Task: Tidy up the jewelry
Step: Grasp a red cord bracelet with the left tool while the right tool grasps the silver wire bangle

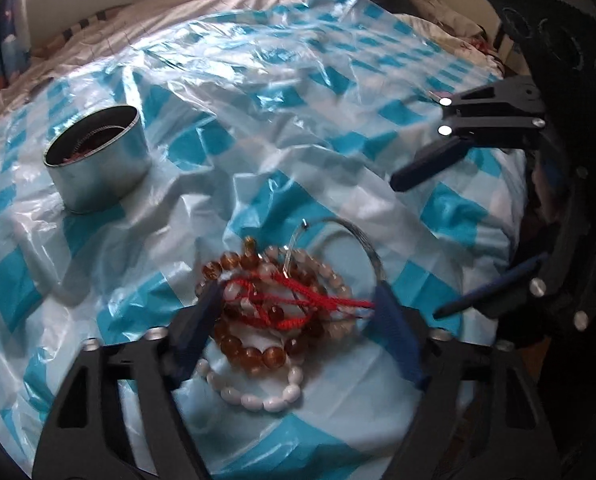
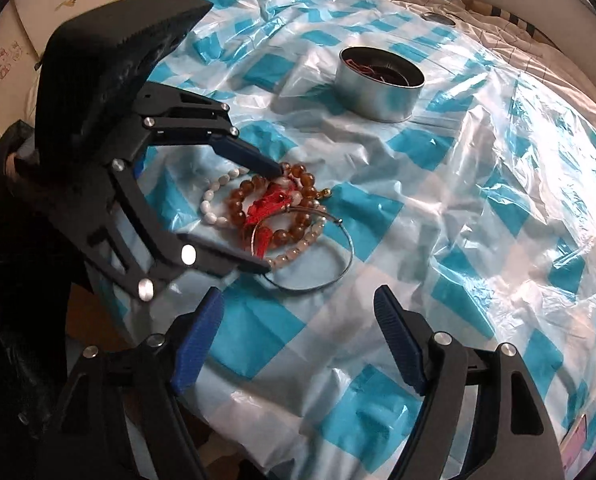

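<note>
A heap of jewelry lies on the blue-and-white checked plastic sheet (image 1: pixel 298 100): amber bead bracelets (image 1: pixel 253 354), a white bead bracelet (image 1: pixel 257 398), a pale pink bead bracelet (image 1: pixel 338 280), a red cord (image 1: pixel 298 296) and a thin wire bangle (image 1: pixel 362 240). My left gripper (image 1: pixel 295 300) is open, its jaws down on either side of the heap; it also shows in the right wrist view (image 2: pixel 267 220). My right gripper (image 2: pixel 298 312) is open and empty, just in front of the bangle (image 2: pixel 338 264). A round metal tin (image 1: pixel 97 160) holding jewelry stands beyond the heap.
The sheet covers a bed with a pale quilt (image 1: pixel 177 12) behind it. The tin also shows in the right wrist view (image 2: pixel 380 84). The bed's edge drops off at the left of the right wrist view (image 2: pixel 97 320).
</note>
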Motion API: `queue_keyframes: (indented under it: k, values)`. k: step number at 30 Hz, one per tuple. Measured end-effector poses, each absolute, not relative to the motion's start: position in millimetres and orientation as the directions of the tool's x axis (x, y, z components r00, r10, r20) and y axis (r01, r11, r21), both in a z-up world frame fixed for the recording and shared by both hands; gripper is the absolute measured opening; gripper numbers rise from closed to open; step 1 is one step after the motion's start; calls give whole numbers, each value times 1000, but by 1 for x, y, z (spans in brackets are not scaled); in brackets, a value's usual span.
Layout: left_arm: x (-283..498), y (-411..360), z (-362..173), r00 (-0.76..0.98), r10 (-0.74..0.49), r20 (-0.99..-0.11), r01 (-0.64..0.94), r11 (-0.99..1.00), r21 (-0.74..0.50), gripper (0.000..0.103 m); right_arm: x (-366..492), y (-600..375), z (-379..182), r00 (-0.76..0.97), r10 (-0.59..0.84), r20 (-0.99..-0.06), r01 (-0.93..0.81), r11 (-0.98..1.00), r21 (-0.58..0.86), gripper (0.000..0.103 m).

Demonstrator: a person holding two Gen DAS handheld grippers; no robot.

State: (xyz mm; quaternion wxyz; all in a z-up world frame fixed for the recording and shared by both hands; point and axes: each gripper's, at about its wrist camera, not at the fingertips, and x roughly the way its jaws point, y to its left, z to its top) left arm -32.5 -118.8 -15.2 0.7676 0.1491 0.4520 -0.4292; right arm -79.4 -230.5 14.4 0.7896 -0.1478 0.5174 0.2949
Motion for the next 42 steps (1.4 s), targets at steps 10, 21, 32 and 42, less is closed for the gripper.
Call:
queue_keyframes:
  k: [10, 21, 32, 42]
  values:
    - [-17, -85, -8, 245, -506, -827, 764, 626, -158, 19, -63, -236, 11, 353, 280, -893, -539, 841, 50, 75]
    - [1, -50, 14, 290, -562, -774, 719, 662, -212, 15, -53, -218, -3, 386, 244, -890, -527, 850, 5, 75]
    - [-16, -66, 9, 170, -632, -756, 789, 547, -280, 50, -47, -217, -12, 341, 265, -902, -517, 854, 55, 52]
    - [-34, -93, 3, 153, -637, -755, 831, 496, -251, 71, -43, -222, -14, 334, 281, -899, -485, 869, 91, 25]
